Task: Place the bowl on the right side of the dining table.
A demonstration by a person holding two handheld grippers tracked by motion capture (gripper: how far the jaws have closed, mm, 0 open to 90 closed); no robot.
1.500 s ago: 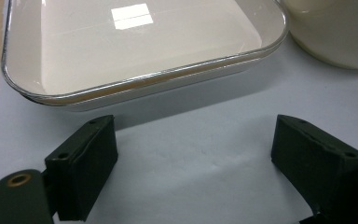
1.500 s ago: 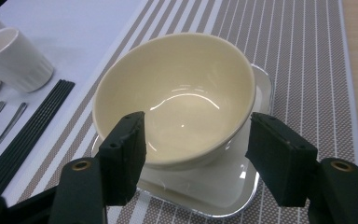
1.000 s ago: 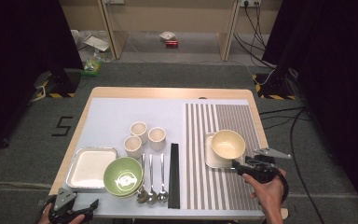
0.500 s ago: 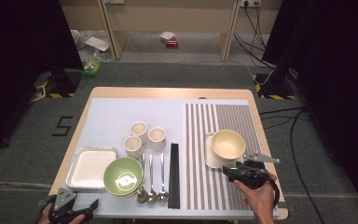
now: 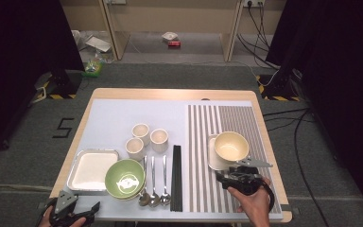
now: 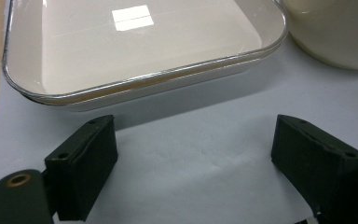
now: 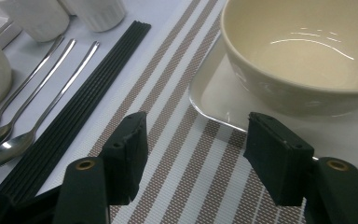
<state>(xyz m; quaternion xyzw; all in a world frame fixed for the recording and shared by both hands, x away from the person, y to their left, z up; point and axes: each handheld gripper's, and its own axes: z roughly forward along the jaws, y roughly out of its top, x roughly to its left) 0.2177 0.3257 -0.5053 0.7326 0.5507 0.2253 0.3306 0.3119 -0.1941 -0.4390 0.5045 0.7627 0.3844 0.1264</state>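
Observation:
A cream bowl [image 5: 230, 145] [image 7: 303, 56] sits on a white square plate [image 5: 213, 161] [image 7: 214, 100] on the striped mat [image 5: 260, 137]. My right gripper [image 5: 223, 176] [image 7: 193, 149] hovers just in front of that plate, jaws open and empty. At the table's front left corner my left gripper [image 5: 86, 208] [image 6: 193, 163] rests open with nothing between its jaws, facing a white rectangular tray [image 5: 92, 169] [image 6: 135, 46]. A green bowl [image 5: 125, 178] stands right of the tray.
Three small cream cups [image 5: 147, 138] cluster mid-table. Three spoons [image 5: 153, 182] [image 7: 23, 121] and black chopsticks [image 5: 176, 177] [image 7: 79, 107] lie between the green bowl and the striped mat. The pale blue mat [image 5: 123, 113] spreads behind them.
My right gripper has slid leftward along the table's front, from the right edge to just below the white plate. The left gripper has stayed put.

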